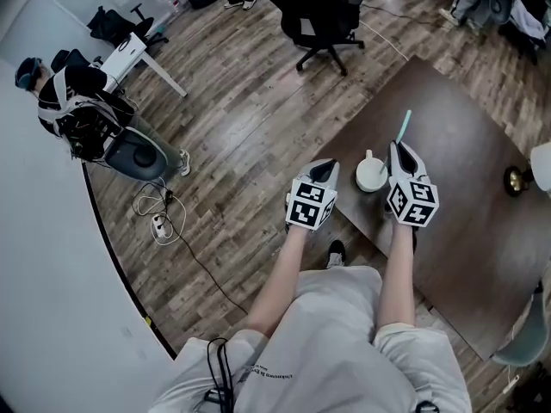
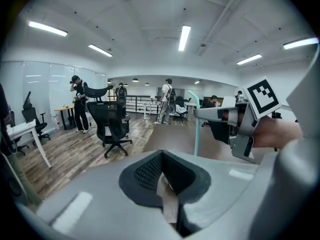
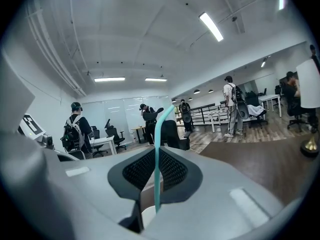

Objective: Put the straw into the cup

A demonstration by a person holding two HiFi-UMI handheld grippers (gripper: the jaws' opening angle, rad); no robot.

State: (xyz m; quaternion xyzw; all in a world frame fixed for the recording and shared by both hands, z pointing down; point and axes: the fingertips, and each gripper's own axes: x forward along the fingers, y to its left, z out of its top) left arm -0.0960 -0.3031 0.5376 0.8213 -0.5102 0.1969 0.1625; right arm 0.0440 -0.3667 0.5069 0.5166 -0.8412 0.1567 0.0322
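A white cup [image 1: 372, 175] stands on the dark brown table [image 1: 465, 231] near its left edge. My right gripper [image 1: 399, 148] is just to the cup's right, shut on a teal straw [image 1: 405, 126] whose upper end sticks out past the fingertips. In the right gripper view the straw [image 3: 157, 174] runs upright between the jaws, and the cup's rim [image 3: 148, 217] shows below them. My left gripper [image 1: 325, 170] hovers at the table's edge left of the cup, shut on nothing. From the left gripper view I see the straw [image 2: 196, 129] and the right gripper [image 2: 235, 126] ahead.
A small brass-coloured object [image 1: 515, 179] and a white thing [image 1: 542, 167] sit at the table's right side. A black office chair [image 1: 318, 15] stands beyond the table. On the wooden floor to the left lie a power strip and cable [image 1: 159, 224], near a person [image 1: 77, 101].
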